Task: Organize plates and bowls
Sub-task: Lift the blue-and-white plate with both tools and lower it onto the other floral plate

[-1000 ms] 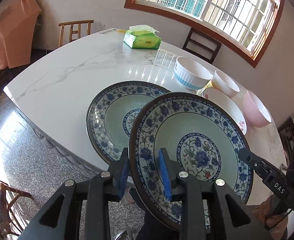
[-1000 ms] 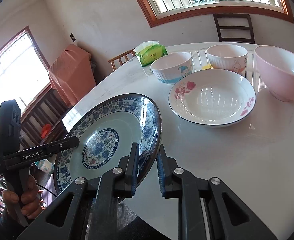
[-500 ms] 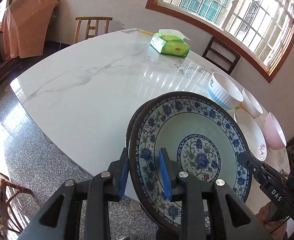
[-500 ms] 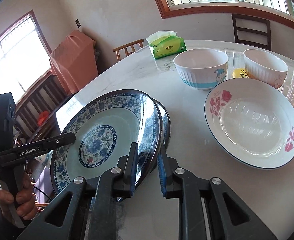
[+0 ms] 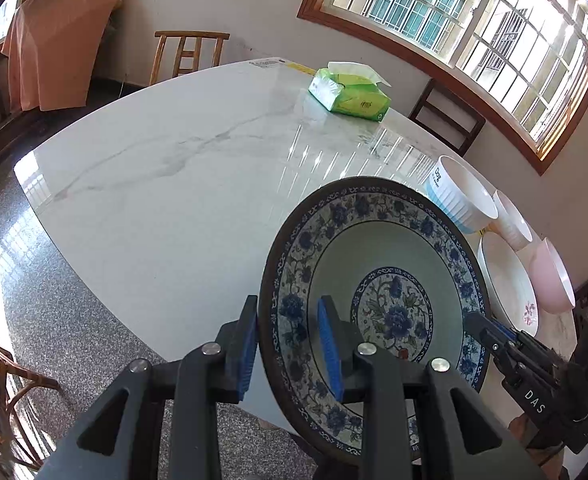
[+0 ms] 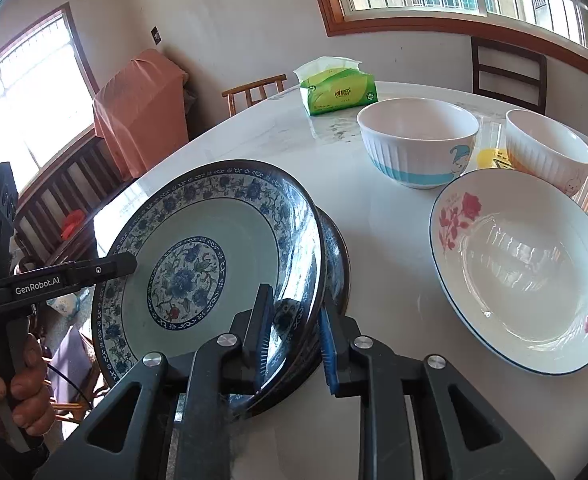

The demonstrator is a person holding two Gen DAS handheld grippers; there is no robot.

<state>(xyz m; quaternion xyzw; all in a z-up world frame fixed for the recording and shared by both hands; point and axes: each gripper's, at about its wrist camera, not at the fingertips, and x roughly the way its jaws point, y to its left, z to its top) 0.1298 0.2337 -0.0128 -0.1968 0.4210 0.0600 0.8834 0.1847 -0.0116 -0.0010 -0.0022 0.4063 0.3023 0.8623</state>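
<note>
Blue plate [image 6: 214, 256] held tilted over a second blue plate [image 6: 336, 256] lying on the marble table [image 5: 174, 184] near its edge; nearly nested, rim to rim, though contact at the far side cannot be told. Pinched on opposite rims: left gripper [image 5: 290, 348] clamping one side, right gripper [image 6: 294, 332] clamping the other, pads tight on the plate edge in both wrist views.

Judged roughly at the first stacking step, almost finished: release and seating still to come. Left to do, probably: flowered white plate [image 6: 522, 272] not yet on any pile, and three bowls standing separately: striped white bowl [image 6: 416, 146], small white bowl [image 6: 546, 152], pink bowl [image 5: 552, 276], none nested.

Compared with a second ago: then carried well off to the side of the lower plate, most of that plate's face showing; half a second ago, overlapping with a sliver visible; now almost wholly covering it. Tissue pack [image 5: 350, 94] and bowls unmoved.
</note>
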